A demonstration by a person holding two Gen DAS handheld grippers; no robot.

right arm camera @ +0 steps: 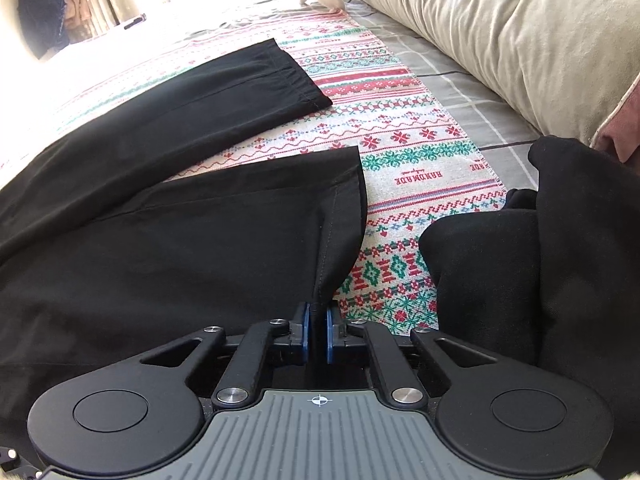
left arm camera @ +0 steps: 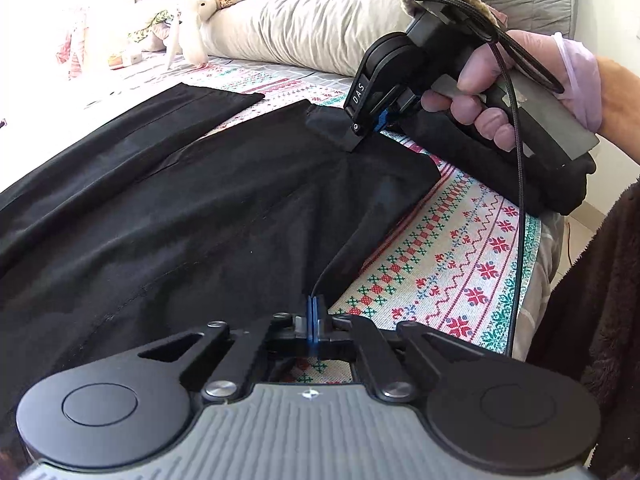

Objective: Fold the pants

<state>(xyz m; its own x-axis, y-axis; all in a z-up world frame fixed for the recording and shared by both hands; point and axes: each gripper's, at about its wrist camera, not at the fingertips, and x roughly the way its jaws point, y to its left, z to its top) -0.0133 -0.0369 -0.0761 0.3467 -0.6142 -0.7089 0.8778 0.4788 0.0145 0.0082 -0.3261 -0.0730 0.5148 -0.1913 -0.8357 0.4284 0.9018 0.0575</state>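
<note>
Through my left wrist camera, my left gripper has its blue pads pressed together on the near edge of the black fabric pants, which lie spread over the cross-stitch patterned cloth on the bed. Farther along the same edge, my gloved right hand grips the handle of my right gripper, whose tip is planted in the dark cloth. A long beige pillow lies beyond.

Through my right wrist camera, my right gripper is pinched narrow on a fold of the pants' hem, fabric caught between the blue pads. The two legs stretch away to the left, apart at their ends. A separate pile of black clothing sits on the right.
</note>
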